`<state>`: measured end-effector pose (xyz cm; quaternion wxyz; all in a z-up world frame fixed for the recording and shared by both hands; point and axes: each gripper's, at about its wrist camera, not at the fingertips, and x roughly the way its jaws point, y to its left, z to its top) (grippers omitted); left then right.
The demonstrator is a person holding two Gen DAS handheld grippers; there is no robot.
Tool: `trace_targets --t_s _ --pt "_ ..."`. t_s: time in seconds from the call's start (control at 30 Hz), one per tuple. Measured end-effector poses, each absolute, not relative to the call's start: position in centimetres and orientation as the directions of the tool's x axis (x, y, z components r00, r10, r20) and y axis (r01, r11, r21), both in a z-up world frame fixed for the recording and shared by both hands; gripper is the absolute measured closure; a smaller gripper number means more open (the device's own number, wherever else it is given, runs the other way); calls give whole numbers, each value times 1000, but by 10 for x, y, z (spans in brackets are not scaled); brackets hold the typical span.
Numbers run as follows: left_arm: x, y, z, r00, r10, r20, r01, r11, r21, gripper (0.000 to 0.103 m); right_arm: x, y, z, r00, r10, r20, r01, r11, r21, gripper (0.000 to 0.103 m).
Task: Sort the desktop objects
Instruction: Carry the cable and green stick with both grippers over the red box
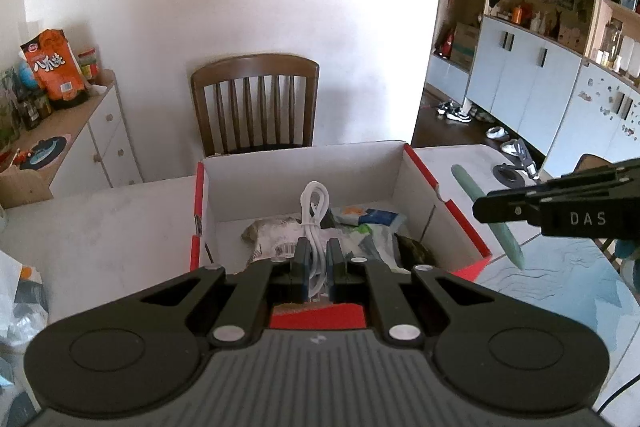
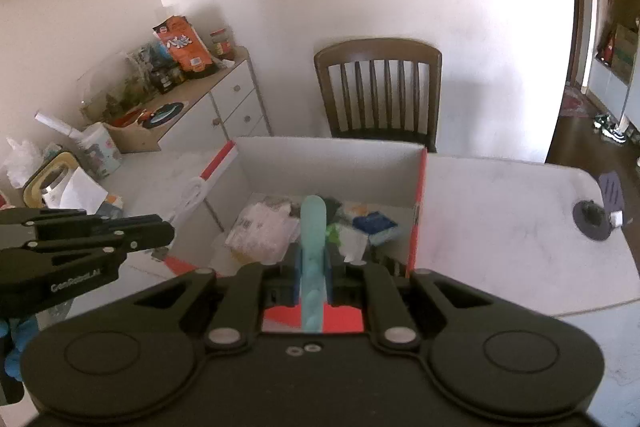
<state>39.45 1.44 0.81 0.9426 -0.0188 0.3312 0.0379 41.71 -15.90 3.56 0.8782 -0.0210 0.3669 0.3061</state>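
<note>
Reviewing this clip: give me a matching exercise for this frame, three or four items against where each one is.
Items:
1. white cable
2. light blue stick
3. white snack packet
4. wooden chair

Places:
A. behind the table
B. lying in the box
C. in the left gripper
D. in the right gripper

Pairs: 1-C, 2-D, 3-B, 4-A

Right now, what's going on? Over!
Left gripper shut on white cable. Right gripper shut on teal pen. Both over box. Nothing blocking.
</note>
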Motion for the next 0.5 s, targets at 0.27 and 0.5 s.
trace_targets --t_s 0.27,0.5 --pt "419 28 -3 743 39 -669 -86 996 -37 96 443 -147 30 552 506 -662 -548 819 169 92" --pt "440 34 -11 718 62 -693 -87 996 -1 96 460 -137 12 531 493 -689 -550 819 163 92"
